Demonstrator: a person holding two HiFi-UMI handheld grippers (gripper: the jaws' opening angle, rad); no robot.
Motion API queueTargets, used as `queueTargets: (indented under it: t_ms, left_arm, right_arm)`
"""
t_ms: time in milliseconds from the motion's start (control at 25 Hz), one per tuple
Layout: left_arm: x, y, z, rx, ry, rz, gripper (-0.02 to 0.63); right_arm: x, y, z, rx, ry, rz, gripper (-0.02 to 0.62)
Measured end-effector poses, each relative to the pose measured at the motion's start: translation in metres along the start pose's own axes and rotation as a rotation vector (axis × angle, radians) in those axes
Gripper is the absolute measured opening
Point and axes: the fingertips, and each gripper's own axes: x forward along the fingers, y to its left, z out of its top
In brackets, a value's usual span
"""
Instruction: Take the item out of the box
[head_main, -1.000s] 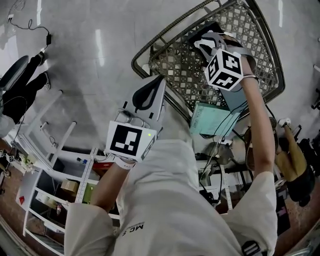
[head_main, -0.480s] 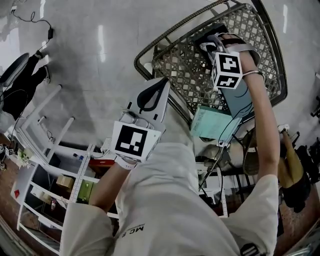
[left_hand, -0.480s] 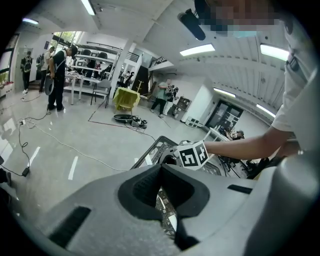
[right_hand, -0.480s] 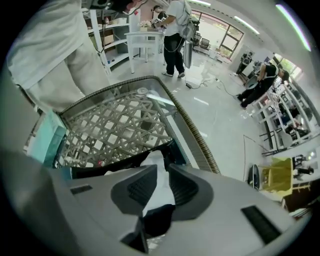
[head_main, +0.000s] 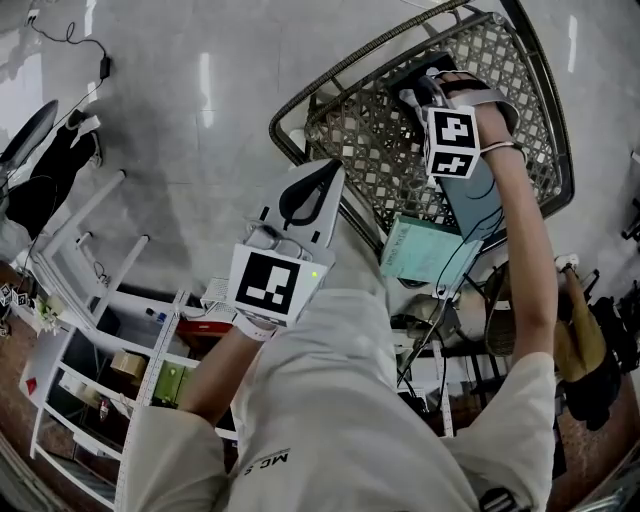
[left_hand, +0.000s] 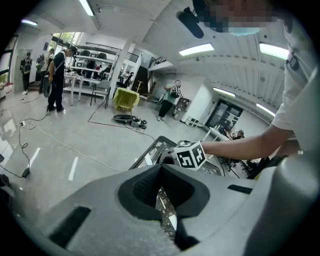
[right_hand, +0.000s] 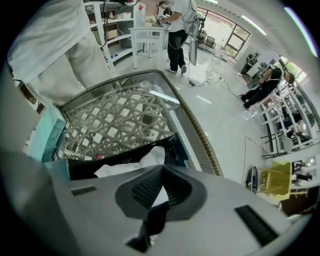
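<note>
While the left gripper (left_hand: 160, 167) hangs shut and empty outside the basket (right_hand: 198, 131), the right gripper (right_hand: 161, 168), its jaws just closed together, points down into the box (right_hand: 85, 167), where the white item (right_hand: 131, 165) lies right at its tips; whether it is pinched I cannot tell.

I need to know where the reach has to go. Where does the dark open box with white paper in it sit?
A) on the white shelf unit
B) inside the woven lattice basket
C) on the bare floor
B: in the right gripper view the dark box, with white paper showing in it, lies on the lattice bottom of the woven basket, near its rim.
</note>
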Motion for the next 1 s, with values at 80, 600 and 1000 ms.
queueTargets:
  t_ms: [80,600,1000]
  left_arm:
    - [0.000,-0.002,0.000,0.000,0.000,0.000,0.025]
    - [-0.007,-0.007,0.005,0.038,-0.021,-0.004,0.025]
    - [-0.014,-0.013,0.004,0.061,-0.027,-0.010,0.025]
  right_arm:
    - [0.000,0.002,0.000,0.006,-0.008,0.005,0.015]
    - [-0.042,-0.009,-0.005,0.188,-0.086,-0.167,0.014]
    - [-0.035,-0.009,0.005,0.105,-0.057,-0.155,0.035]
